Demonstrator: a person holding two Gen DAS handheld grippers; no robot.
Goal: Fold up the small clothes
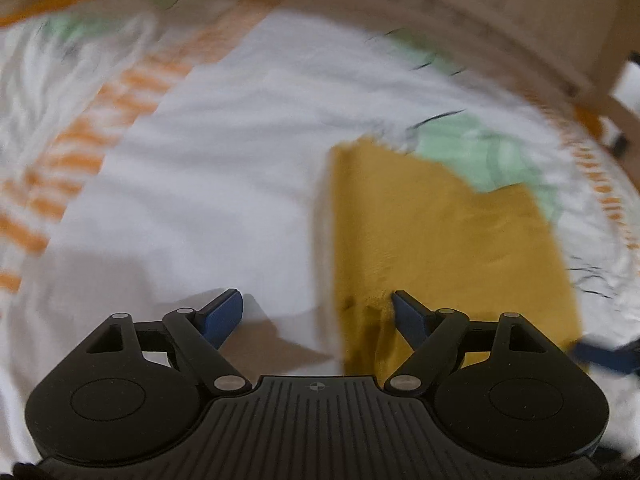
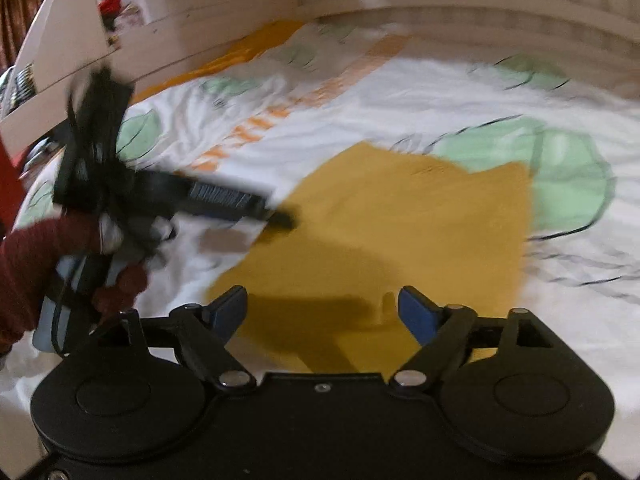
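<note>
Mustard-yellow garment lies flat on the bed sheet, filling the middle of the right wrist view & running down toward 6 o'clock, where its near edge is hidden behind the right gripper. Soft matte knit-looking fabric, roughly rectangular w/ a notch along the far edge at about 1 o'clock; exact kind of clothing can't be told, both views are motion-blurred.

Sheet is white, wrinkled, printed w/ pale green leaf shapes outlined in thin dark lines & a band of orange dashes; fine detail smeared.

Right gripper jaws spread wide, nothing between the blue pads, garment below them. Whether the pads touch the cloth: can't tell.

Left gripper jaws also spread wide. In its own view the garment sits at 3–4 o'clock, its left edge running down between the pads; right pad is over yellow fabric, left pad over white sheet. Contact can't be told.

From the right wrist view the left gripper shows at 9 o'clock, blurred black body, held by a hand in a dark red knit sleeve, cut off by the frame edge.

Pale wooden bed frame curves along 12 o'clock.
</note>
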